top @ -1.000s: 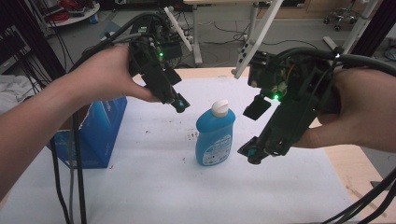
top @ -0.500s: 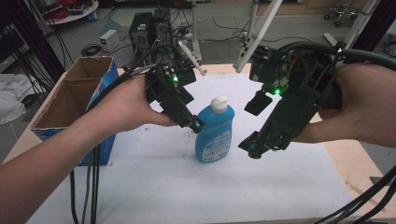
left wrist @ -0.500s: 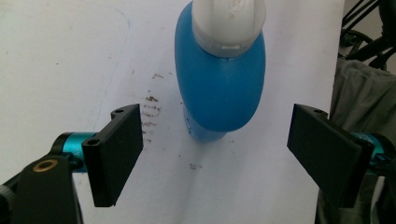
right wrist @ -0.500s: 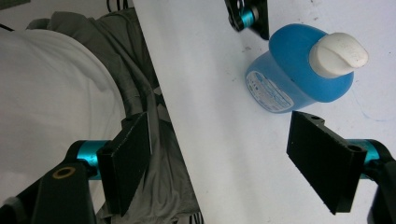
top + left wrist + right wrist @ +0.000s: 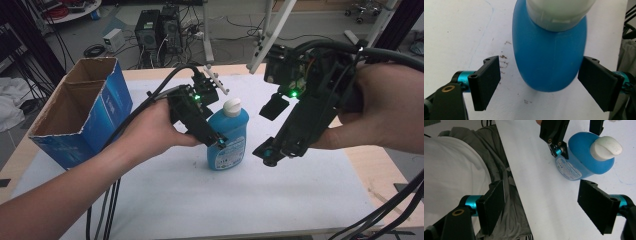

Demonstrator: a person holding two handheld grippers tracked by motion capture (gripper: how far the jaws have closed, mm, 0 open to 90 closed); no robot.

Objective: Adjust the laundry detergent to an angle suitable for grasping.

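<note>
Two sets of tongs are over the bench (image 5: 150,210), and neither has a grip on anything yet. Your left tongs (image 5: 541,83) straddle the blue bottle (image 5: 549,57) with the jaws apart; the left gripper view shows a clear gap between each pad and the bottle's sides, so you are in position but have not squeezed. The bottle stands upright on the white cover near the middle of the bench, its white cap (image 5: 231,106) on, with the open blue cardboard box (image 5: 80,120) well apart to its left. Your right tongs (image 5: 272,150) hang just to the right of the bottle, jaws wide and empty, pointing down toward the near edge.

So the approach looks done, and nearly everything else is left: closing on the bottle's body, lifting it, and carrying it wherever it belongs, probably to the box. Judging by the rounded, smooth sides, you will want the pads squarely across the widest part before you clamp.
</note>
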